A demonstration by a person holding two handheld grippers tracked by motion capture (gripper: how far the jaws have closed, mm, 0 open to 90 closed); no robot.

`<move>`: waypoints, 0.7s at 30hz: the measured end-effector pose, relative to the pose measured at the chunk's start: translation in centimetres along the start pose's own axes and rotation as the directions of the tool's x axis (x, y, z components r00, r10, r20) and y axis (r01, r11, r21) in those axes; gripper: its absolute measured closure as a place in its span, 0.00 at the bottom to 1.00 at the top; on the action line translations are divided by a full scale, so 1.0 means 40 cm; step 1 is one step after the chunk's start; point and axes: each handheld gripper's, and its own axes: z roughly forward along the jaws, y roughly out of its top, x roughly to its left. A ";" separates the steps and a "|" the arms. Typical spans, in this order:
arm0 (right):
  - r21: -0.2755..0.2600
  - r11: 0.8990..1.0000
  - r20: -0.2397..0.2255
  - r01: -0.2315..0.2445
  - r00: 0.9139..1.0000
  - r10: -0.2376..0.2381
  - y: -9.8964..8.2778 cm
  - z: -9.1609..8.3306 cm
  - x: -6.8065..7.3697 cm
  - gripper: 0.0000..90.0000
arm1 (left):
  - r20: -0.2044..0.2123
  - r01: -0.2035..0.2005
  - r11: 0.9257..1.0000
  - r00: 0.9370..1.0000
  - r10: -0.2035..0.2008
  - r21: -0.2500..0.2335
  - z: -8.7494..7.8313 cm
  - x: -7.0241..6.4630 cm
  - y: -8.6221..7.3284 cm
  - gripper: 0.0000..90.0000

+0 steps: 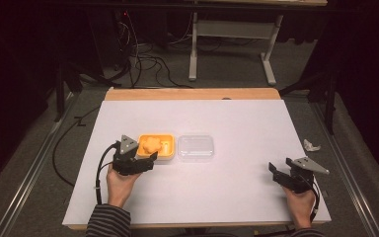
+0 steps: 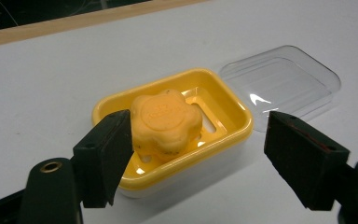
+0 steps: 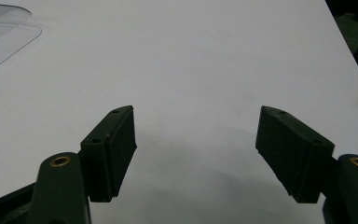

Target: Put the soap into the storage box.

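Left tool (image 2: 198,149) at left-centre of high view, just below yellow soap dish (image 2: 223,116); jaws apart, nothing gripped, pads clear of soap. Orange flower-shaped soap (image 2: 166,122) lying in dish, centre of left gripper view, between the two jaws but farther off. Clear lid (image 2: 282,84) flat on white tabletop (image 1: 237,187), just right of dish, upper right in left gripper view. Right tool (image 3: 196,154) at lower right of high view, well apart from dish; jaws wide, empty, bare tabletop beneath.
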 end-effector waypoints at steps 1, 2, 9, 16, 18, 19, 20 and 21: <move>-0.001 1.000 0.000 0.004 1.000 -0.004 0.000 0.000 -0.001 0.32 | 0.000 0.003 1.000 1.000 -0.003 -0.003 -0.002 0.000 -0.002 0.27; -0.001 1.000 0.000 0.004 1.000 -0.004 0.000 0.000 -0.001 0.32 | 0.003 0.007 1.000 1.000 -0.007 -0.007 -0.005 0.001 -0.004 0.27; -0.001 1.000 0.000 0.008 1.000 -0.008 0.000 0.001 -0.001 0.32 | 0.007 0.025 1.000 1.000 -0.025 -0.019 -0.021 0.002 -0.019 0.27; 0.004 1.000 -0.003 0.009 1.000 -0.009 0.001 0.002 -0.001 0.32 | 0.018 0.042 0.999 0.999 -0.042 -0.034 -0.034 0.000 -0.034 0.27; 0.005 1.000 -0.003 0.008 1.000 -0.008 0.001 0.002 -0.001 0.32 | 0.017 0.045 0.998 0.999 -0.044 -0.036 -0.035 0.000 -0.036 0.27; 0.005 1.000 -0.003 0.007 1.000 -0.007 0.001 0.002 -0.001 0.32 | 0.018 0.047 0.998 0.999 -0.047 -0.038 -0.036 -0.001 -0.039 0.27; 0.004 1.000 -0.002 0.008 1.000 -0.008 0.001 0.002 -0.001 0.32 | 0.020 0.048 0.998 0.999 -0.048 -0.038 -0.037 -0.001 -0.041 0.27; 0.004 1.000 -0.002 0.008 1.000 -0.008 0.001 0.002 -0.001 0.32 | 0.021 0.052 0.998 0.998 -0.051 -0.039 -0.039 -0.002 -0.043 0.27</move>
